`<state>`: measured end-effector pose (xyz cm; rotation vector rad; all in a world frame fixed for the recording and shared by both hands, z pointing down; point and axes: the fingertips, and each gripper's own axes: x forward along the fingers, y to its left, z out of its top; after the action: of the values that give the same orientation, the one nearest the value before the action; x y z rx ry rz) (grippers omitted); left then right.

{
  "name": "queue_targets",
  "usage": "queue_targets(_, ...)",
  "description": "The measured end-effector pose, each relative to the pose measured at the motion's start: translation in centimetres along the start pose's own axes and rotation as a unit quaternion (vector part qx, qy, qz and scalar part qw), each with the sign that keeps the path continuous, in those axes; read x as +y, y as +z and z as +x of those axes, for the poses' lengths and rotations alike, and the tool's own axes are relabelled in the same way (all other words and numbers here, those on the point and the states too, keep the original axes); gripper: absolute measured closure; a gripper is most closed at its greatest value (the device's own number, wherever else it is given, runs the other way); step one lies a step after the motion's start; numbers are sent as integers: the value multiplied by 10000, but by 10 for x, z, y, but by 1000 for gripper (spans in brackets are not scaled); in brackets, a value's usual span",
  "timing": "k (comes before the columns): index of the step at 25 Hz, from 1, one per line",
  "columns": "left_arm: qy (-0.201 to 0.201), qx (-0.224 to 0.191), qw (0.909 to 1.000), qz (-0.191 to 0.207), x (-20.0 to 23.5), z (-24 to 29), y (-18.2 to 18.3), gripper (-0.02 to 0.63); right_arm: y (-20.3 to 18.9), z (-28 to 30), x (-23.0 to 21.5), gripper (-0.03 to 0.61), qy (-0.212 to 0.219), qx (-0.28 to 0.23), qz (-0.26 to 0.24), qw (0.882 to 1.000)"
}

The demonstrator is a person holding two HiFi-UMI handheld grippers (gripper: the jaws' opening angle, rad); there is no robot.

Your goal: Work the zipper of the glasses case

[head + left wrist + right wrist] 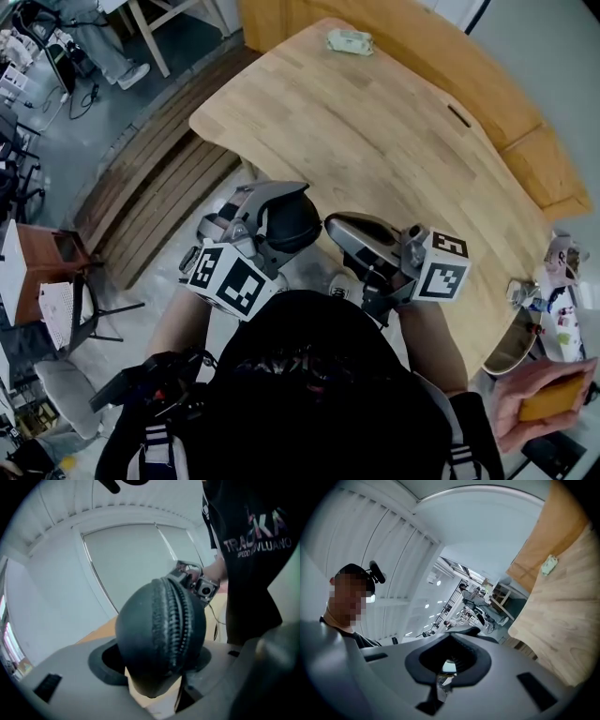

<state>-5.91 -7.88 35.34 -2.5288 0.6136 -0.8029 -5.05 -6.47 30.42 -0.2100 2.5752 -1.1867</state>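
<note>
The tabletop (375,122) lay below, unused; the glasses case (159,639) hung in the air, grasped endwise by the left gripper's (152,693) jaws, steadying its closed zipper (180,620) upward; the right gripper (443,677), jaws clenched, met its far end, probably seeking the pull.

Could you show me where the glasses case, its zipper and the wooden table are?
glasses case (292,225): head view, its rounded black shell.
zipper (179,625): left gripper view, the teeth along the case's middle.
wooden table (394,131): head view, a bare patch of its top.
</note>
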Motion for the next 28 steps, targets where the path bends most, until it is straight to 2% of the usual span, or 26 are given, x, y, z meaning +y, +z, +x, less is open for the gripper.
queue_targets(4, 110, 455, 9988, 170, 0, 9, -12, 328, 0, -2, -4, 563, -403, 146, -534, 9977)
queue_targets(8, 322, 963, 9941, 377, 4, 16, -28, 328, -3, -1, -5, 563, -627, 288, -905, 9935)
queue_targets(11, 440, 1318, 9891, 490, 5, 15, -42, 328, -11, 4, -4, 563, -858, 481, -1337, 9861)
queue_targets(17, 493, 1840, 9809, 402, 4, 16, -62, 330, -23, 18, 0, 563, -1146, 841, -2116, 9670)
queue_targets(20, 513, 2019, 9776, 308, 4, 15, -69, 330, -28, 24, 0, 563, -1314, 1050, -2533, 9526)
queue_targets(23, 511, 2221, 9733, 284, 2, 16, -76, 330, -37, 31, 1, 563, -1440, 1357, -2987, 9336)
queue_targets(28, 430, 2385, 9699, 228, -2, 15, -83, 330, -50, 44, 3, 563, -1306, 1873, -3909, 8917)
